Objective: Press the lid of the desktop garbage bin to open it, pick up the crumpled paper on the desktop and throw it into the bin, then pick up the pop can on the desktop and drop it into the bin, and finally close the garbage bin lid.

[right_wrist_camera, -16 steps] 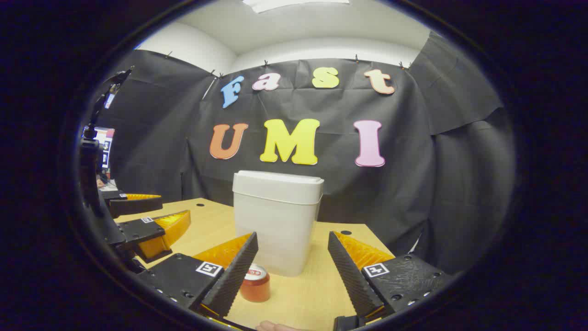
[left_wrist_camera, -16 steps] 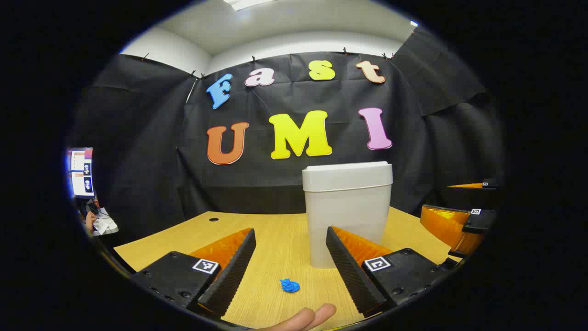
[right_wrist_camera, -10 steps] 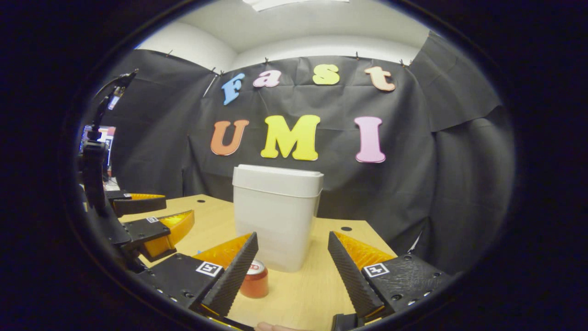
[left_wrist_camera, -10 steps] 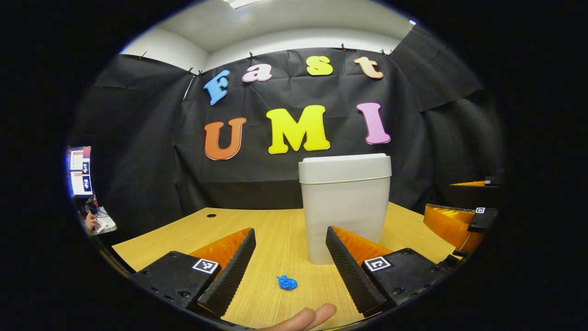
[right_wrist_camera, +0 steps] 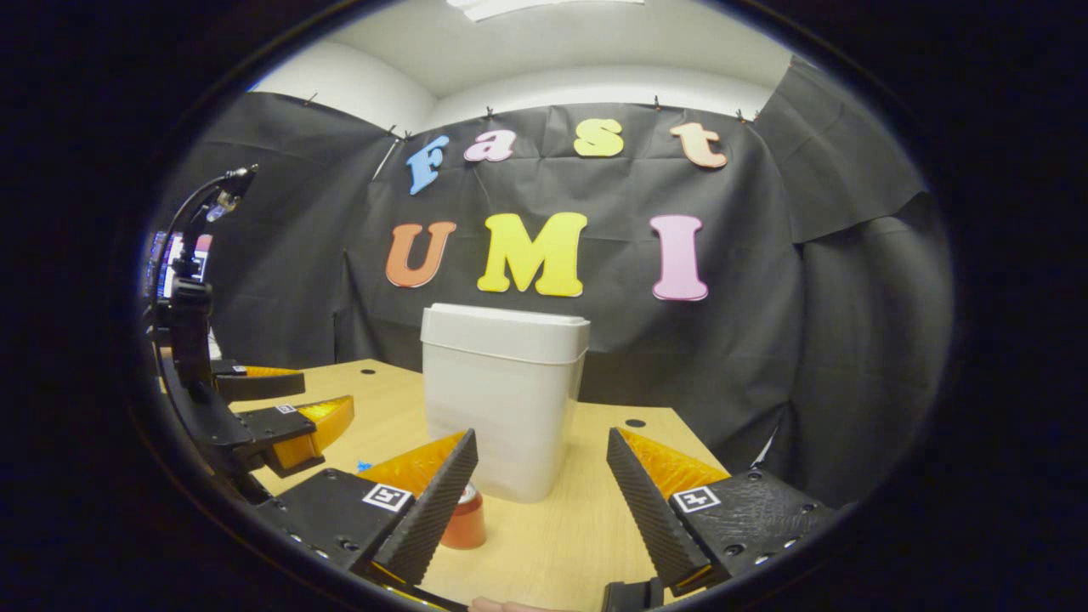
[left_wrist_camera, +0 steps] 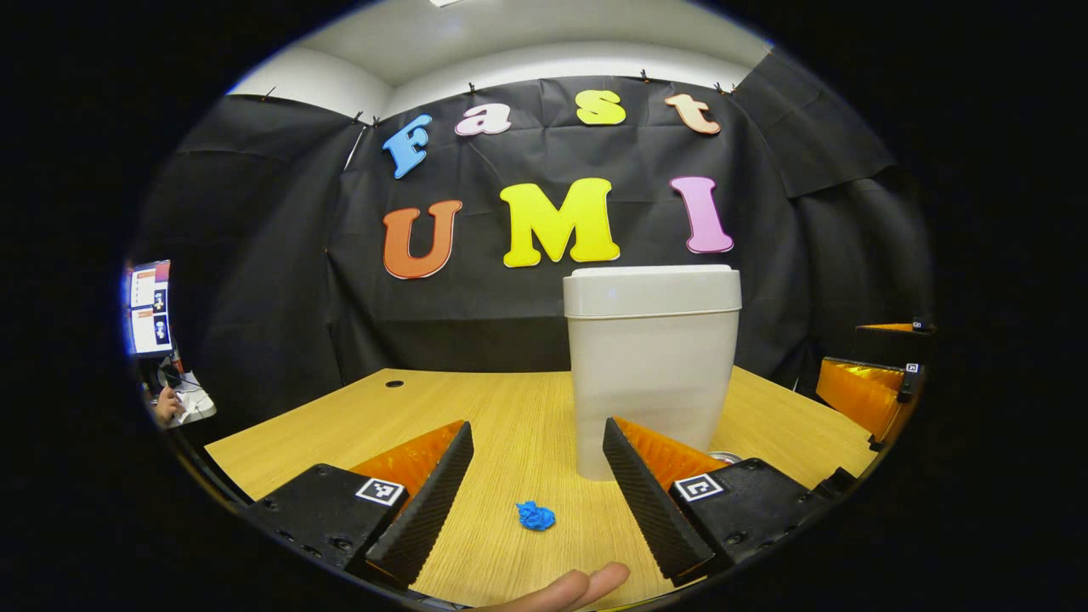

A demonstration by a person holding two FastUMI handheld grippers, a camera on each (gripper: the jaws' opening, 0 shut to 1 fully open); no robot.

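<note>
A white garbage bin (left_wrist_camera: 653, 365) (right_wrist_camera: 501, 395) stands upright on the wooden desk, lid down. A small blue crumpled paper (left_wrist_camera: 535, 515) lies on the desk in front of the bin, between the fingers of my open left gripper (left_wrist_camera: 537, 489) and below them. A red pop can (right_wrist_camera: 466, 518) stands left of the bin's base, partly hidden behind a finger of my open right gripper (right_wrist_camera: 541, 493); its rim (left_wrist_camera: 724, 457) peeks out in the left gripper view. The left gripper (right_wrist_camera: 280, 408) also appears at the left of the right gripper view, and the right gripper (left_wrist_camera: 875, 374) at the right of the left gripper view.
The wooden desk (left_wrist_camera: 510, 416) has small round holes near its back edge (left_wrist_camera: 394, 383) (right_wrist_camera: 635, 422). Black cloth walls close the back and sides. A screen (left_wrist_camera: 150, 308) and a person's hand (left_wrist_camera: 167, 408) sit far left. A fingertip (left_wrist_camera: 578, 586) shows at the bottom.
Both views have risen slightly, so the bin's lid sits lower against the wall. The right gripper has drifted right, and the can is more hidden behind its finger.
</note>
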